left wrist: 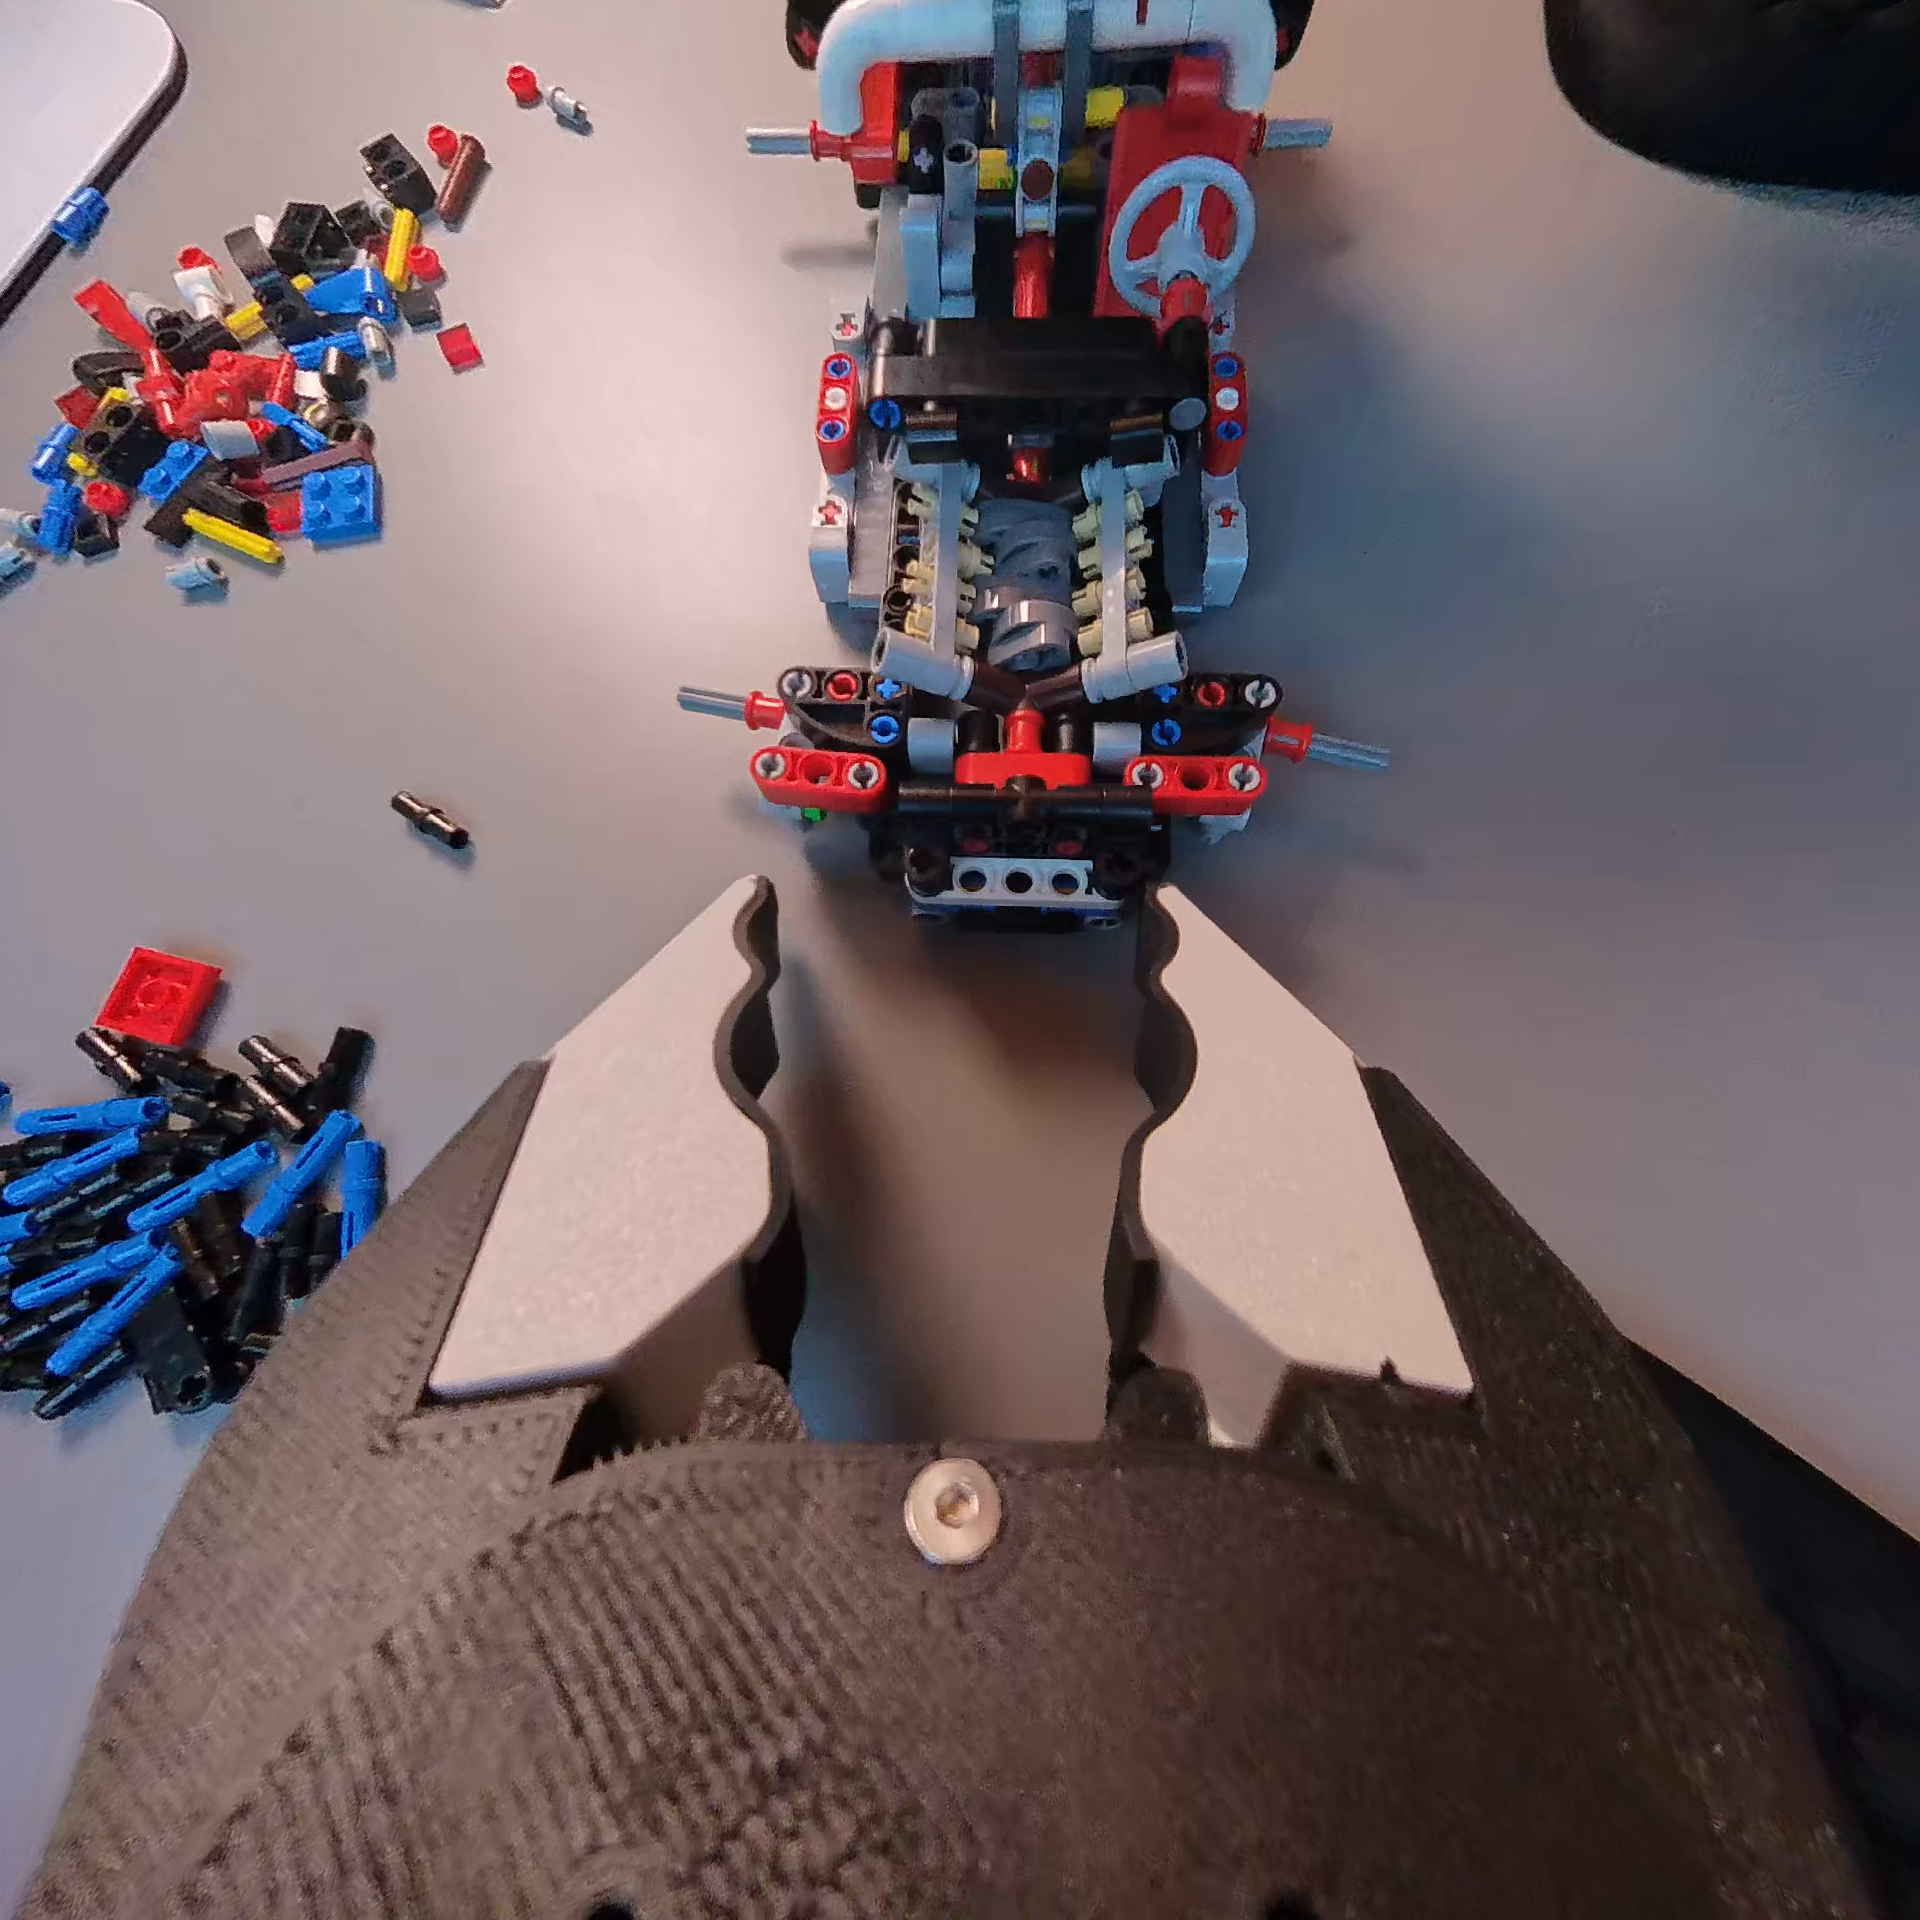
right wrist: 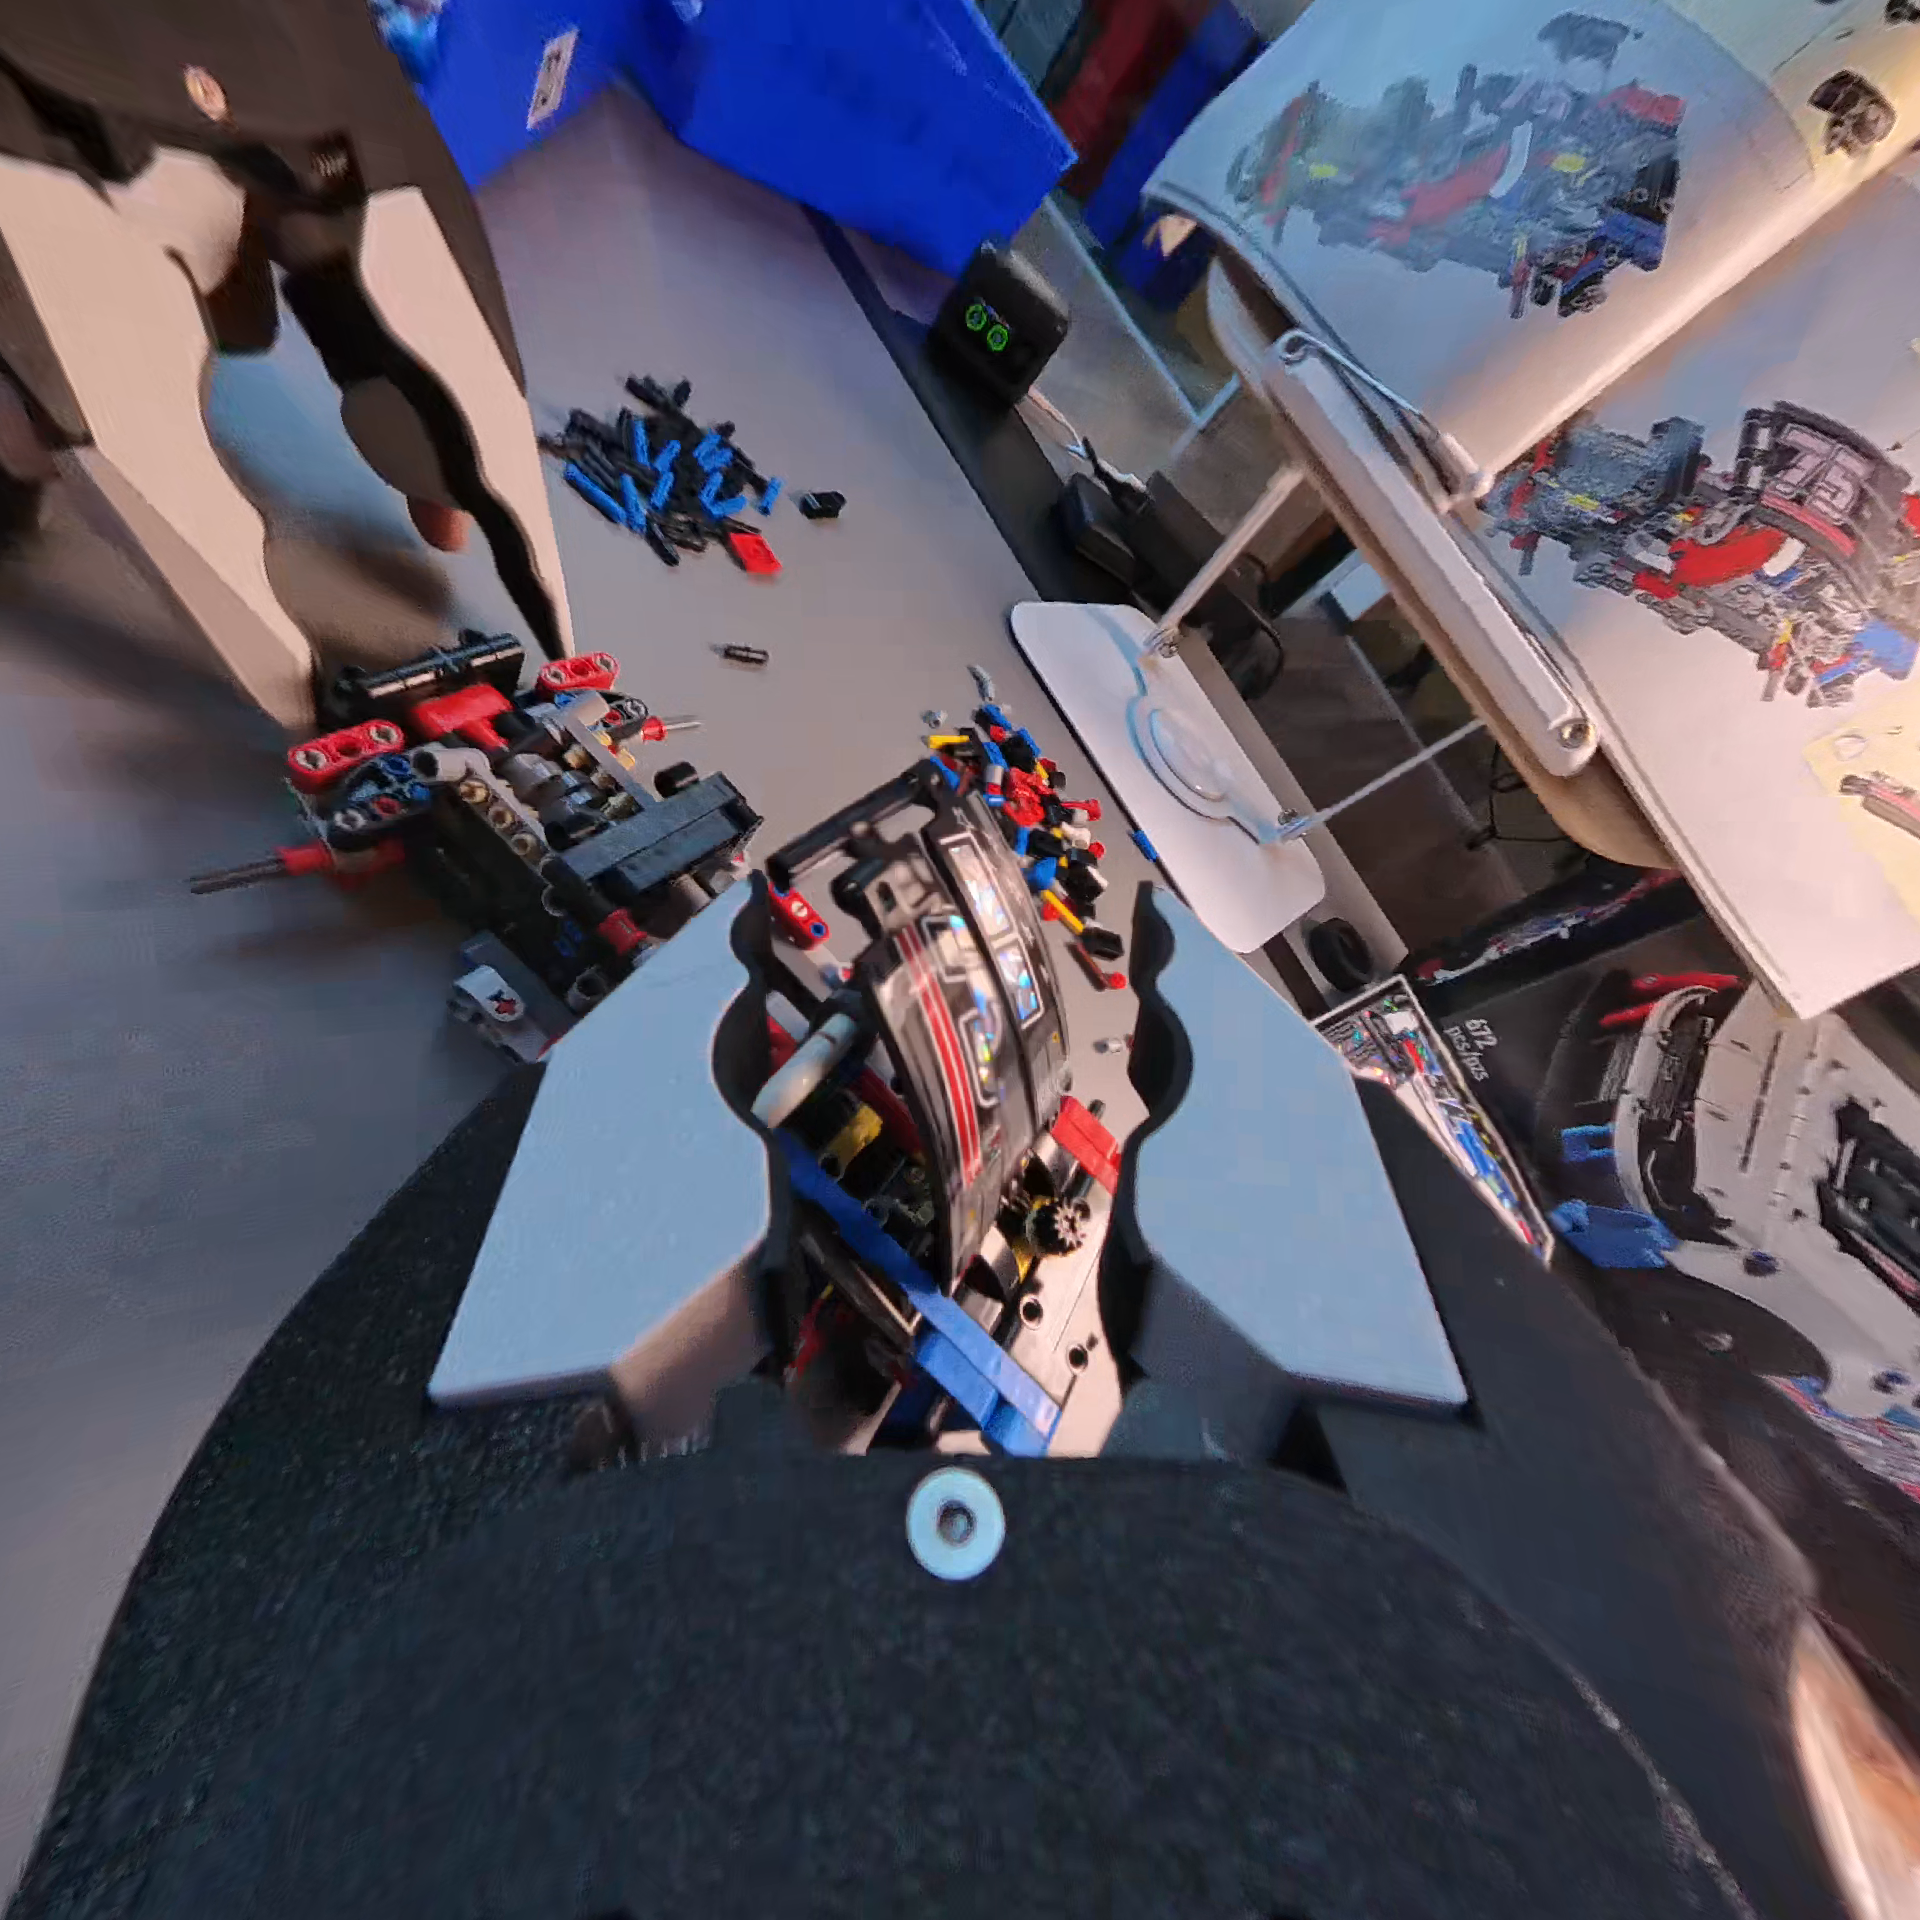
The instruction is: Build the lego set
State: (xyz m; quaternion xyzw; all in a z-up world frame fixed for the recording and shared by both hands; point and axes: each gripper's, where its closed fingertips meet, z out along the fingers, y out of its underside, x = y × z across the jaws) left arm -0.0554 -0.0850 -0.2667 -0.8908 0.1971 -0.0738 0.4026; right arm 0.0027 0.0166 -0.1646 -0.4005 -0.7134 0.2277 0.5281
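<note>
The partly built lego car [left wrist: 1029, 520] lies lengthwise on the grey table [left wrist: 1558, 727], with a white steering wheel [left wrist: 1182, 234] and a grey engine block in the middle. My left gripper [left wrist: 961, 914] is open and empty, its tips just short of the car's near end. In the right wrist view the car [right wrist: 540, 821] runs away from me and its near end carries a black curved stickered panel [right wrist: 977, 1039]. My right gripper [right wrist: 951, 914] is open, its fingers on either side of that end, apart from it. The left gripper [right wrist: 436, 665] shows blurred at the car's far end.
A pile of mixed small parts [left wrist: 218, 384], a pile of blue and black pins [left wrist: 156, 1226], a red plate [left wrist: 156, 992] and a lone black pin [left wrist: 431, 819] lie left of the car. A white stand [right wrist: 1174, 769] holds the instruction booklet [right wrist: 1558, 436]. Blue bins [right wrist: 831, 104] stand behind. About 12 centimeters separates my left fingertips from the red plate [left wrist: 156, 992]. It turns up in the right wrist view [right wrist: 755, 551] as well.
</note>
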